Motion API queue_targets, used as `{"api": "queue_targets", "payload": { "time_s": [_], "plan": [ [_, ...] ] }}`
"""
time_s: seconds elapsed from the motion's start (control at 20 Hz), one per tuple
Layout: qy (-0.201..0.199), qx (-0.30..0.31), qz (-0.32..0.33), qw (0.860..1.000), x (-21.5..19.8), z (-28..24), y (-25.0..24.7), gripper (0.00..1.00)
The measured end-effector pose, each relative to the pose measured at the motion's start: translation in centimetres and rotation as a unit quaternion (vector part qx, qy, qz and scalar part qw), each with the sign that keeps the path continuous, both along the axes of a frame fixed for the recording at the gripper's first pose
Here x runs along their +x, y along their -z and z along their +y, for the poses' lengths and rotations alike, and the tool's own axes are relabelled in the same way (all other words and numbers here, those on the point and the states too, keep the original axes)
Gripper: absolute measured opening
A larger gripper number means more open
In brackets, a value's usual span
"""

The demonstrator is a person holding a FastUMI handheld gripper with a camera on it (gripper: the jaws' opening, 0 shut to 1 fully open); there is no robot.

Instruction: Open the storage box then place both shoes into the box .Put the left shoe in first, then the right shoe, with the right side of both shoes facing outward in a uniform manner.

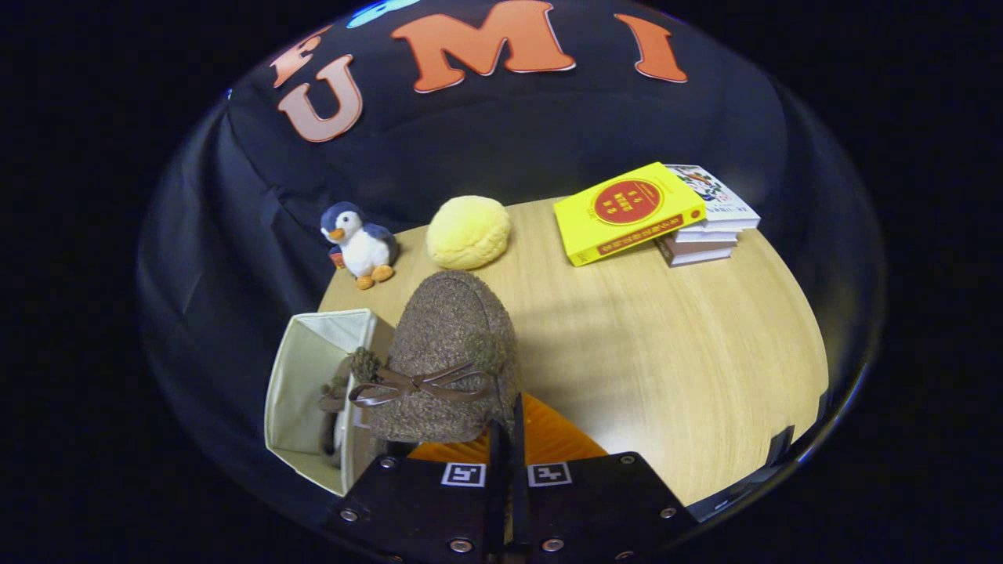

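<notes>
The brown fuzzy felt shoe with a leather bow (450, 360) hangs pinched by its rim in the nearly closed black gripper (508, 439), beside the open cream fabric storage box (302, 392) holding another shoe (338, 392), above the wooden table (666, 352).

A pale wood-grain table (666, 337) fills the middle ground, with a bright sheen at about 5 o'clock (the light seems to fall from above). Black cloth (486, 149) forms the booth's wall behind it, draping from 9 o'clock round to 2 o'clock in soft folds. Along the table's far edge sit a plush penguin (359, 244) at 11 o'clock, a yellow round cushion (468, 232) at 12, and a stack of books (666, 213) at 1 o'clock.
</notes>
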State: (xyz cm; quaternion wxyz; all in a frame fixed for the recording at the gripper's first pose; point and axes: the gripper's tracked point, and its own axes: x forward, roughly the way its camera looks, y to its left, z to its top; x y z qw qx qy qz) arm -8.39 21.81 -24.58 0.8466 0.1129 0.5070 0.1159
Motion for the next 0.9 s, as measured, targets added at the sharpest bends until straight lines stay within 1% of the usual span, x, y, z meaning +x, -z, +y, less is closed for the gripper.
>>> {"api": "queue_targets", "payload": {
  "time_s": [0.15, 0.3, 0.45, 0.65, 0.9],
  "plan": [
    [-0.017, 0.017, -0.004, 1.0, 0.0, 4.3, -2.0, 0.05],
    [-0.033, 0.043, 0.008, 0.998, -0.7, 9.1, -3.4, 0.05],
    [-0.05, 0.055, 0.013, 0.997, -1.2, 13.0, -3.8, 0.05],
    [-0.065, 0.037, 0.034, 0.997, -2.5, 16.3, -1.9, 0.05],
    [-0.063, -0.007, 0.056, 0.996, -3.9, 17.5, 1.1, 0.06]
  ]
}}
